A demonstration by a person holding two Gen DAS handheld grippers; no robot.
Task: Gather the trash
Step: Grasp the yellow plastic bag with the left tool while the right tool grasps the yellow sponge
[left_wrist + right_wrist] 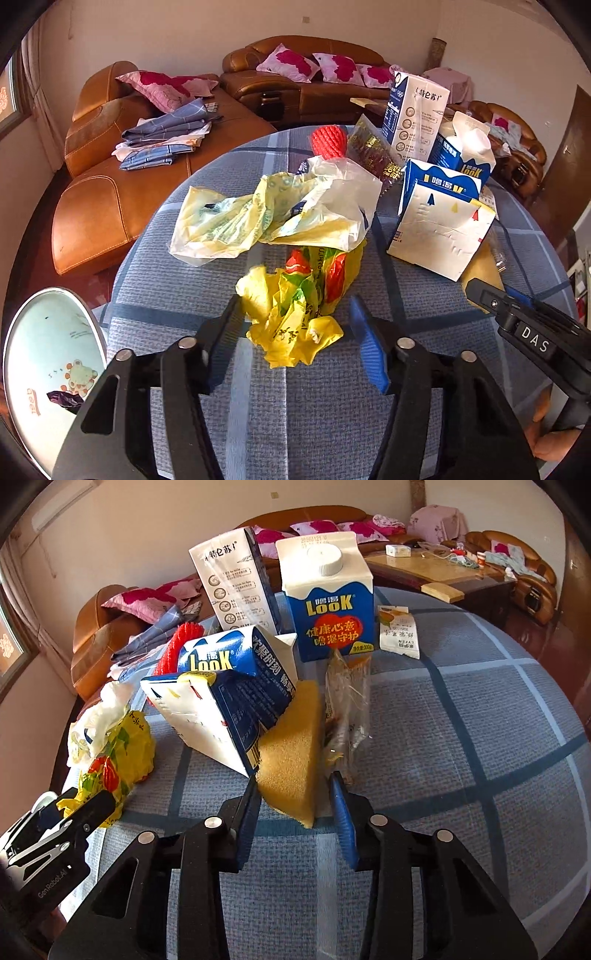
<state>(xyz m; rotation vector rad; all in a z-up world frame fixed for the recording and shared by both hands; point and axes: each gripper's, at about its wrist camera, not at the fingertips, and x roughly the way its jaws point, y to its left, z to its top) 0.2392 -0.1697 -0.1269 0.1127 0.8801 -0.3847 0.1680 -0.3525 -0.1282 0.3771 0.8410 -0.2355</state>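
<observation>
A crumpled yellow wrapper (299, 317) with red and green print lies on the blue checked table (325, 424). My left gripper (295, 325) is open, with its fingers on either side of the wrapper's near end. A yellow sponge wedge (291, 753) stands on the table between the open fingers of my right gripper (295, 794). Its left finger is close to the sponge; I cannot tell if it touches. A tipped blue and white LOOK carton (221, 701) leans against the sponge. A clear plastic wrapper (347, 709) lies just right of it.
An upright LOOK carton (328, 602), a tall white milk carton (236, 587), a red net (328, 142), pale plastic bags (273, 218) and a small sachet (399, 631) crowd the table's far side. A white bin (48, 362) stands at the left edge. Brown sofas lie beyond.
</observation>
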